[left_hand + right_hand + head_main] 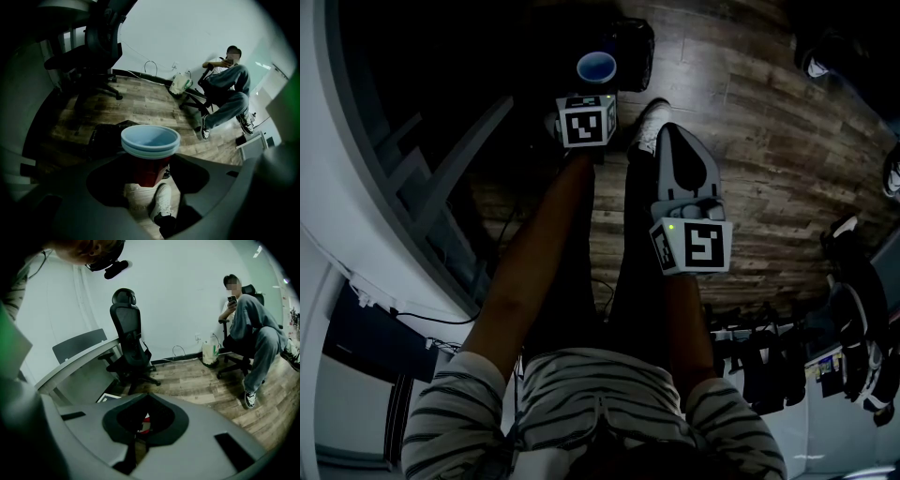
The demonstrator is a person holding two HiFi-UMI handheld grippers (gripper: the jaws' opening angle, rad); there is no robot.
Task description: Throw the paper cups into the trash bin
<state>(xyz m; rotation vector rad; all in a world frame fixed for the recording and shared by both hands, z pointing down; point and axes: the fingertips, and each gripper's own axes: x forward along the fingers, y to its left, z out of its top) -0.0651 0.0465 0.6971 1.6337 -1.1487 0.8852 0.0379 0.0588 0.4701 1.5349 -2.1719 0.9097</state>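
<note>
**Two stacked cups held just short of the bin**

The left gripper (pixel 147 171) pinched the red paper cups (pixel 150 140) between its fingers, upright, mouths up, long axis vertical. In the head view, the trash bin (pixel 630 47) lay just beyond them at 1 o'clock. The right gripper (pixel 670 141), fingers pressed together, hung back at 5 o'clock.

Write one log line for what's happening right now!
left gripper: shut on stacked red paper cups | right gripper: shut | black trash bin: just beyond cups | cups not dropped yet
</note>
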